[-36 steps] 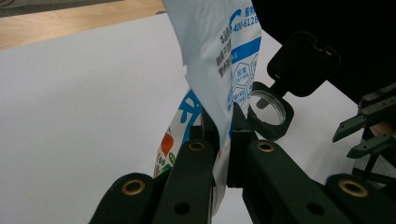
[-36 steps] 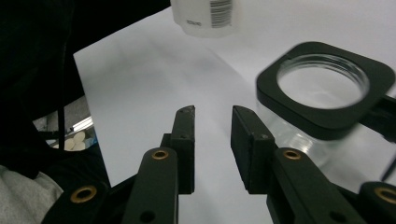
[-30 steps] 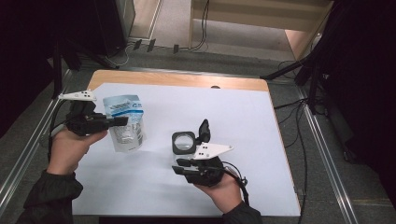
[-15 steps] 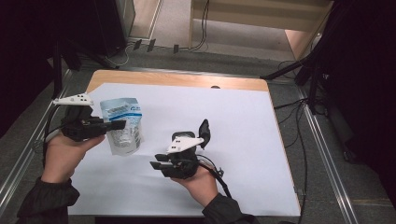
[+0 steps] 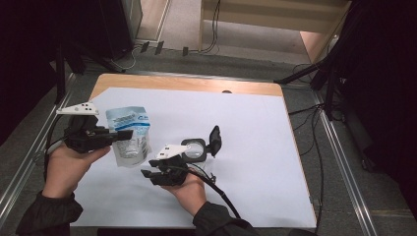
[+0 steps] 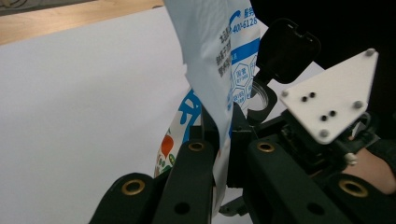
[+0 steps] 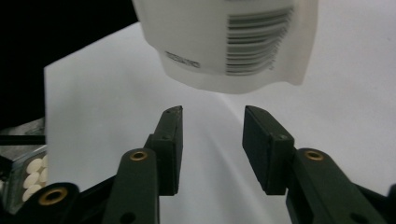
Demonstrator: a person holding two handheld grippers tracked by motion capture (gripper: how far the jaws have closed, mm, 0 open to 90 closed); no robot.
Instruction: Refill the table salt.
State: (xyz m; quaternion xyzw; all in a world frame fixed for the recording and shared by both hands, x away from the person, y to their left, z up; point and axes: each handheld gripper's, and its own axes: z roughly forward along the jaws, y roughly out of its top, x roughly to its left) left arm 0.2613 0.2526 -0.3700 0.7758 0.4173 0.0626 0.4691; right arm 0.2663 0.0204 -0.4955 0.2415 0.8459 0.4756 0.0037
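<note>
The left claw is clamped on the edge of a white-and-blue printed pouch, its jaws pinching the thin film between them, as the left gripper view shows close up. The pouch hangs upright from that grip above the white tabletop, its lower end near the surface at the person's left side. The right claw sits just beside the pouch's bottom corner and has just been opening; its jaws stand apart with nothing between them. In the right gripper view the right claw points at the pouch's back, where a barcode shows, the pads short of touching it. Behind the right gripper lies a small clear container with its black flip lid standing open; small white tablets show inside it.
</note>
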